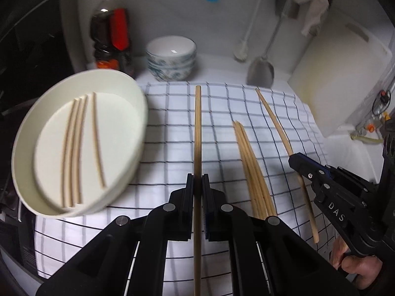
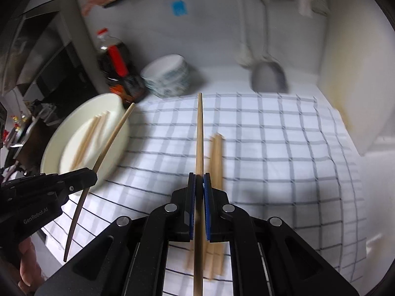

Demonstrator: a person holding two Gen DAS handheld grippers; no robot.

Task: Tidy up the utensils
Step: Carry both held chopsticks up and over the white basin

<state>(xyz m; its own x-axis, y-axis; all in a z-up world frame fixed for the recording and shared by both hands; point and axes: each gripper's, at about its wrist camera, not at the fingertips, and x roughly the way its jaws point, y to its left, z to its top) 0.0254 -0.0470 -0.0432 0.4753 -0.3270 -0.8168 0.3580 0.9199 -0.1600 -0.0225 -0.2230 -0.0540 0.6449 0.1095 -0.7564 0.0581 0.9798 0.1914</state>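
**A:** Left wrist view first: what is held by the left gripper (image 1: 198, 180)?

**B:** 1 long tan wooden chopstick (image 1: 197, 133) is pinched between its closed black jaws, clear of the cloth. Its long axis runs straight away from the camera, tip toward the back wall. In the right wrist view, the right gripper (image 2: 199, 181) is likewise clamped on a second tan wooden chopstick (image 2: 199, 133), also pointed straight ahead along the fingers.

**A:** How much is judged to be done?

**B:** 4 chopsticks (image 1: 79, 145) are already laid in the oval cream-coloured dish (image 1: 24, 133), at the left of the white cloth with dark grid lines (image 1: 167, 133). They lie roughly parallel, lengthwise along the dish. So a good part appears sorted, though the exact share cannot be stated.

**A:** And what is left?

**B:** A loose bundle of tan chopsticks (image 1: 251, 167) remains on the cloth between the 2 grippers, its long axis running near to far, tips converging at the far end. The number in the bundle cannot be counted with confidence. The 2 gripped chopsticks are not yet placed, and the dish is taken to be their destination.

**A:** Anything beyond the cloth?

**B:** A stack of patterned white bowls (image 1: 171, 58) and a dark bottle with a red cap (image 1: 111, 29) are seen at the back, well apart from the work.
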